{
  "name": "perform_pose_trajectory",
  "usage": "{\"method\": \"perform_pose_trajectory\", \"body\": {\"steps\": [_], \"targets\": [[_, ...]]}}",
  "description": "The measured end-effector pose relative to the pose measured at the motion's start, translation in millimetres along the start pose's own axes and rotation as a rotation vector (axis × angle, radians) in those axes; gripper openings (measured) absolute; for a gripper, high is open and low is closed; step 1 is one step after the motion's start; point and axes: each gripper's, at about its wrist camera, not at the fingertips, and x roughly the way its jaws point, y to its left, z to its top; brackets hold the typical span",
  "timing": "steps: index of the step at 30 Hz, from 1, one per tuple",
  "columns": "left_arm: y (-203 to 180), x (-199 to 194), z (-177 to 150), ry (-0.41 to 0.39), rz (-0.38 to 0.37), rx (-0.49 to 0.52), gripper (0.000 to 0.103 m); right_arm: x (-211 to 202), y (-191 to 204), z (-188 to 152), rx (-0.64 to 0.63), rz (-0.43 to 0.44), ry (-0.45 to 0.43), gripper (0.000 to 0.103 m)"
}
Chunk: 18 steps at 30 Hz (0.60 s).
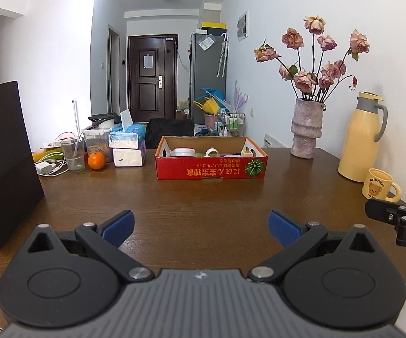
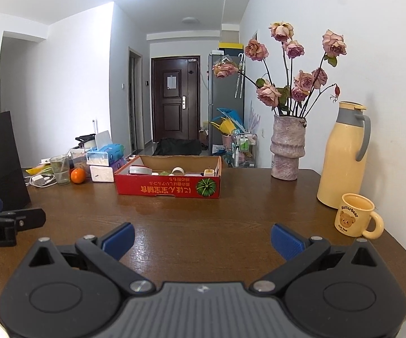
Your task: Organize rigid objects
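1. The brown wooden surface (image 1: pixel 203 202) stands in a white room, with a dark door (image 1: pixel 152 76) far down the hall.
2. A red cardboard box (image 1: pixel 211 166) sits near the far middle of the surface. Small things lie inside it, like a white tape roll (image 1: pixel 211 151) and a white round tin (image 1: pixel 184 152).
3. On one side are a black paper bag (image 1: pixel 3 163), a glass (image 1: pixel 73 154), an orange (image 1: pixel 96 160) and tissue packs (image 1: pixel 128 148).
4. On the other side are a vase of dried roses (image 2: pixel 287 146), a yellow jug (image 2: pixel 343 152) and a bear mug (image 2: pixel 356 218).
5. The left claw (image 1: pixel 201 226) is wide apart and holds nothing.
6. The right claw (image 2: pixel 202 239) is wide apart too, over bare wood, and holds nothing.
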Motion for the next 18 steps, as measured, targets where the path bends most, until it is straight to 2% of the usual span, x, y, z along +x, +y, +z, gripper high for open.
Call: {"method": "perform_pose_trajectory", "body": {"steps": [18], "targets": [[-5.7,-2.5,-1.8,0.003,-0.008,0.014,0.103,-2.4,-2.1,-2.8,0.001,-0.004,0.006,0.103]]}}
